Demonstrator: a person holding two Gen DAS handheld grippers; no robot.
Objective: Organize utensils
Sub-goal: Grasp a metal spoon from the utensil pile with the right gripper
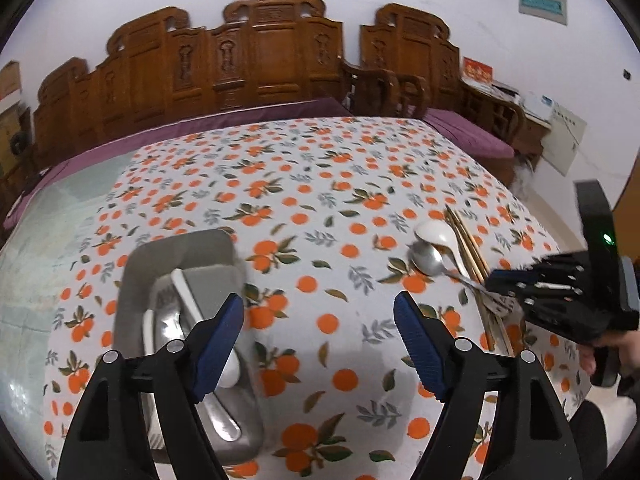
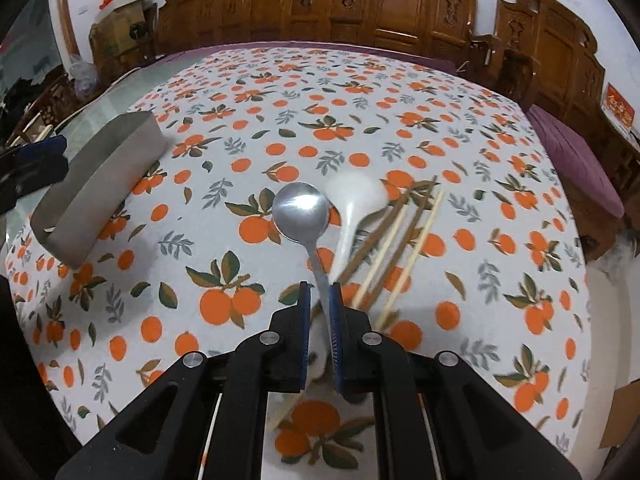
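Between right fingers (image 2: pixel 320 292): shiny metal spoon (image 2: pixel 301 212)

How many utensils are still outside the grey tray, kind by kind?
Metal spoon: 1, held in the right tongs
White spoon: 1
Brown chopsticks: 2
Pale chopsticks: 2
Total: 6

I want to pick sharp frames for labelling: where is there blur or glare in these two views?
Left wrist view: the metal tray and its contents are smeared, and the right gripper is soft. Right wrist view: the white spoon and chopsticks are blurred; the metal spoon stays sharp, with glare on its bowl. Both views bend at the edges.
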